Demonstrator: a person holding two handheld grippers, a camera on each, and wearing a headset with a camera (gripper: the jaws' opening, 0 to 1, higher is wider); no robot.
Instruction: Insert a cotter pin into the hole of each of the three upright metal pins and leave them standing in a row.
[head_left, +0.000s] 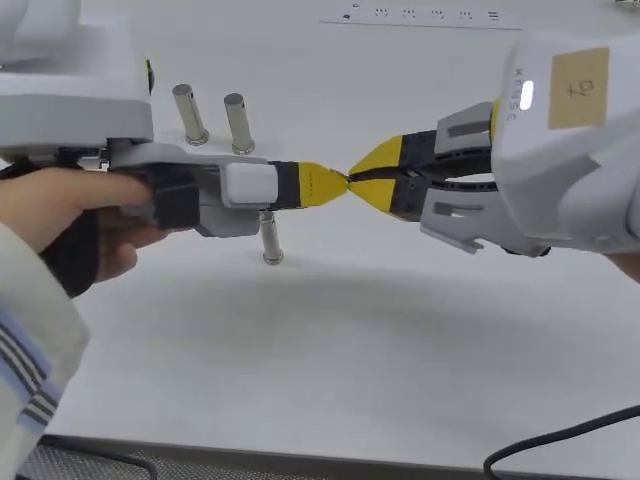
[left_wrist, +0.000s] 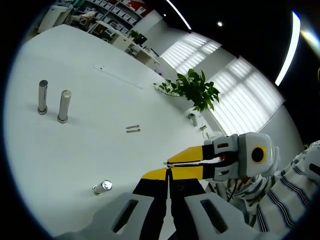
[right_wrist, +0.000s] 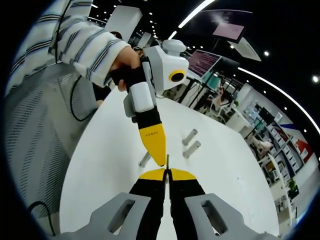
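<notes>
Above the nearest upright silver steel pin (head_left: 270, 238), the right tool (right_wrist: 167, 172) pinches a thin metal cotter pin (right_wrist: 167, 161). The left tool (left_wrist: 169, 172), jaws closed, meets it tip-to-tip. Two matching pins (head_left: 188, 113) stand beyond it.

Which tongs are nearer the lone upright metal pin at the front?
Left. The left tongs reach across just above the lone silver metal pin; the right tongs meet them further to its right.
</notes>
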